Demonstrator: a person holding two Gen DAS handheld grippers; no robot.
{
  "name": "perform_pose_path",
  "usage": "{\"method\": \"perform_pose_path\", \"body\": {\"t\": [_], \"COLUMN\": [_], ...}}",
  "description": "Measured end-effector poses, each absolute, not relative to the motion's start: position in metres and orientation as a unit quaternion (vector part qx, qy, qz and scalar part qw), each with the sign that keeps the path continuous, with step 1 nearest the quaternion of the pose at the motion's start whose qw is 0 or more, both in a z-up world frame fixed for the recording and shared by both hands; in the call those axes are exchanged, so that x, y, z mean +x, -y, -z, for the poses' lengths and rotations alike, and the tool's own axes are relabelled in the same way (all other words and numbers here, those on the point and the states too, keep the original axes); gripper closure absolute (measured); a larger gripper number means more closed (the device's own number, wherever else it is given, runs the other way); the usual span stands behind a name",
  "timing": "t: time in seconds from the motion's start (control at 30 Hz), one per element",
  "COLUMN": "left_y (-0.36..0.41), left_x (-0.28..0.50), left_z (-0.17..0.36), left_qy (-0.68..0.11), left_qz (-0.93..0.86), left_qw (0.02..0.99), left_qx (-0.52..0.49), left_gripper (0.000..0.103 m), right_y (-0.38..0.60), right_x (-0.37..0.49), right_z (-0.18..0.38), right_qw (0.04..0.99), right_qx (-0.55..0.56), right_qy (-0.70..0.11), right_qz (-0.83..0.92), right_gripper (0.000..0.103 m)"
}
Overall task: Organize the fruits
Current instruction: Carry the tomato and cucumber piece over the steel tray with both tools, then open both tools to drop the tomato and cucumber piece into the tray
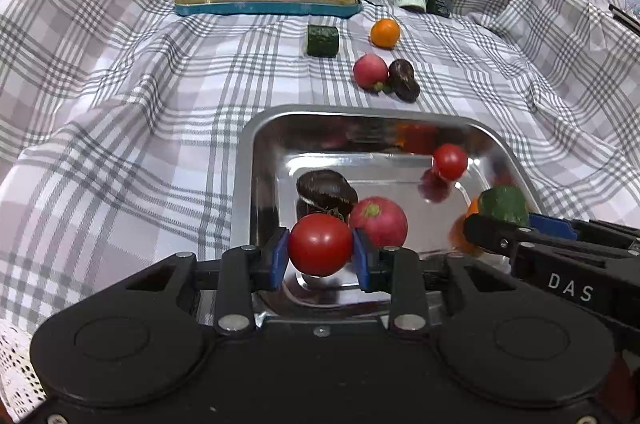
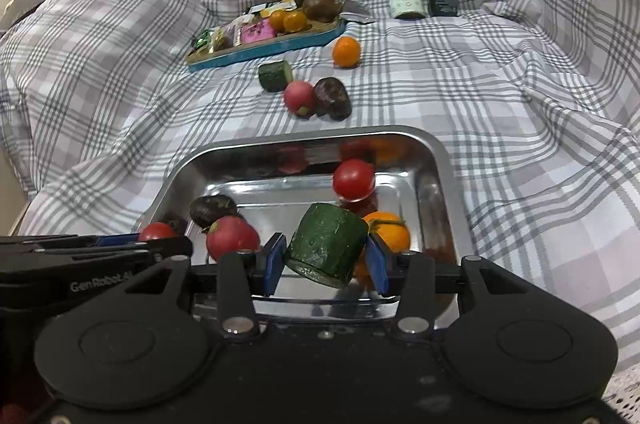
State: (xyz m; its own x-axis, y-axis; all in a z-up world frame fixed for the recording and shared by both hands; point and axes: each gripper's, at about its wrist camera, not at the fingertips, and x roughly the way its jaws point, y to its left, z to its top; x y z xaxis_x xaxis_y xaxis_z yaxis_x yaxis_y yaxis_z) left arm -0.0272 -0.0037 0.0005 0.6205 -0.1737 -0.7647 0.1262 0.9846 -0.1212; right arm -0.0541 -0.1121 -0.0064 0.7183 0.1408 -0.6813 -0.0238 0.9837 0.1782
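Steel tray point(image 1: 244, 160) fills up: a dark fruit, radish, tomato and orange already sit inside. Left hand-held gripper point(image 1: 320, 252) clamps a red tomato point(image 1: 320, 244) over its near edge; right hand-held gripper point(image 2: 326, 256) pinches a cucumber chunk point(image 2: 326, 244). Four pieces wait on the bedsheet point(image 1: 120, 104) beyond the far rim.

A radish point(image 1: 371, 71) lies behind the tray point(image 1: 256, 160), on the cloth point(image 1: 120, 104).

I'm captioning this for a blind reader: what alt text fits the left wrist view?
The left tongs grip a round red tomato above a shiny steel tray holding other produce, on a grey plaid cloth.
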Motion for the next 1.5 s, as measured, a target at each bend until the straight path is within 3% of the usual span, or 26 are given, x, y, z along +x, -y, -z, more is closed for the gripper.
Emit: {"method": "perform_pose_path", "body": {"t": [0.47, 1.5], "left_y": [-0.001, 0.003], "left_x": [-0.030, -0.017], "left_z": [0.001, -0.022], "left_qy": [-0.420, -0.381], "left_qz": [0.082, 0.069], "left_qw": [0.903, 0.922], "left_qx": [-0.043, -0.023], "left_gripper": [0.061, 0.061], "right_y": [0.108, 0.117], "right_x": [-0.054, -0.045], "right_z": [0.013, -0.003], "right_qw": [0.915, 0.931], "right_qx": [0.068, 0.065], "right_qy": [-0.394, -0.356], "right_qz": [-0.056, -0.043], "right_gripper": [0.055, 0.056]}}
